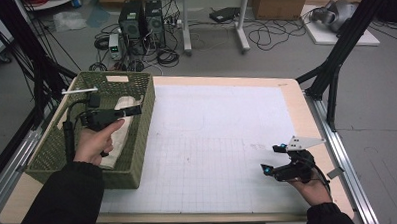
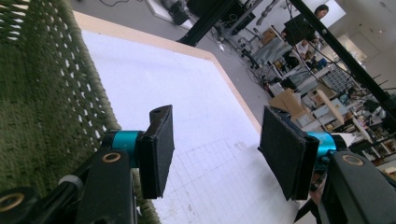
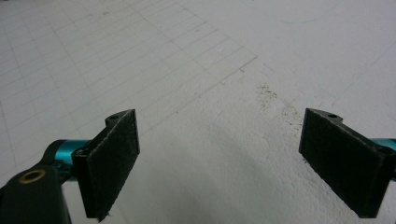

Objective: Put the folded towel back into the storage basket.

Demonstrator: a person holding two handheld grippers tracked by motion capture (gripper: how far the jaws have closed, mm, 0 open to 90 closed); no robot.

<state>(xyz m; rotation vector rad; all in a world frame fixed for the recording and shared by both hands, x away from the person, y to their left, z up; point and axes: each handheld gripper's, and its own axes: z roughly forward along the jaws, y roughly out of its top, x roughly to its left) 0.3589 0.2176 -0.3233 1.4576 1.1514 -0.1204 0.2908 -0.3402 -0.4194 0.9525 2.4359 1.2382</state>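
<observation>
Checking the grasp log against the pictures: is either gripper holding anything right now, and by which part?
Nothing is held. The left gripper, over the green basket, and the right gripper, above the white mat, both have open, empty jaws.

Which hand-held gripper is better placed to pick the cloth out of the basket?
Left. The left hand-held gripper hangs open over the basket above the cloth; the right hand-held gripper is across the table.

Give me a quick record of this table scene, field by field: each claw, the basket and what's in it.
left claw: open, nothing between the jaws, over the basket
right claw: open, nothing held, over the white gridded mat
basket: green woven, at the table's left edge
contents: pale cloth
</observation>
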